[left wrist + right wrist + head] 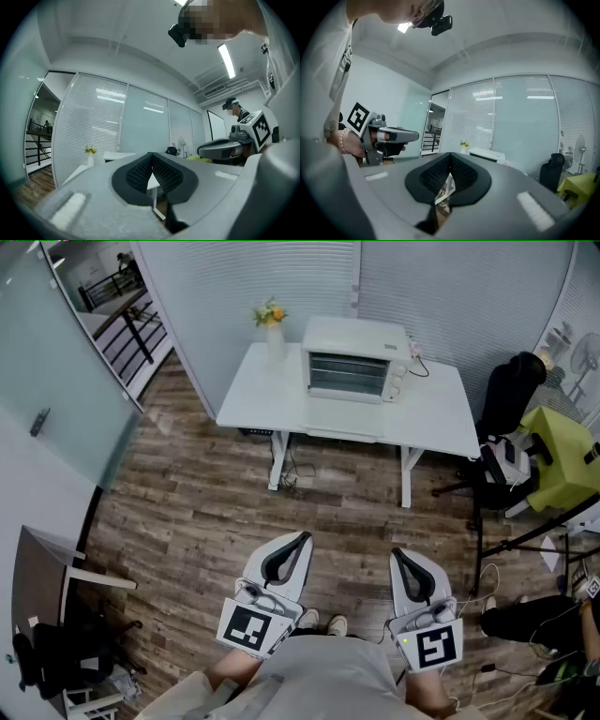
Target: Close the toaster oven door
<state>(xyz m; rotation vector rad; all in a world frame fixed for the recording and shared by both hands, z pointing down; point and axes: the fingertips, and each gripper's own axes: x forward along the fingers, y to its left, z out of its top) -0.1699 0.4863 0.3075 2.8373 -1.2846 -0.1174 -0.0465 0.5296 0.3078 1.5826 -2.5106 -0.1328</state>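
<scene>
Head view, bottom centre: left gripper [302, 538] and right gripper [397, 554] side by side and apart, tips aimed up-frame toward the table. Both pressed together, pinching nothing. Same reading in the left gripper view and the right gripper view, with only the far room visible past the meeting pads. Held about level over bare wood floor [187, 512], well apart from anything to touch.

Further up-frame, across that floor: white table [441, 413], and on it, at top centre, the toaster oven [354, 357], front face turned this way. Just left of it, a vase of flowers [272, 324]; toward the right edge, a black chair [511, 390]. Door too far off to call down or up.

Judged from that: approach step, hardly begun, no contact with the oven yet. Calls next for walking up to the table, bringing one gripper to the door's free edge or handle, and swinging it up against the oven front until seated. Probably manageable without a grip, by pushing with closed tips. Worth pushing gently, to avoid sliding the oven back on the smooth tabletop.
</scene>
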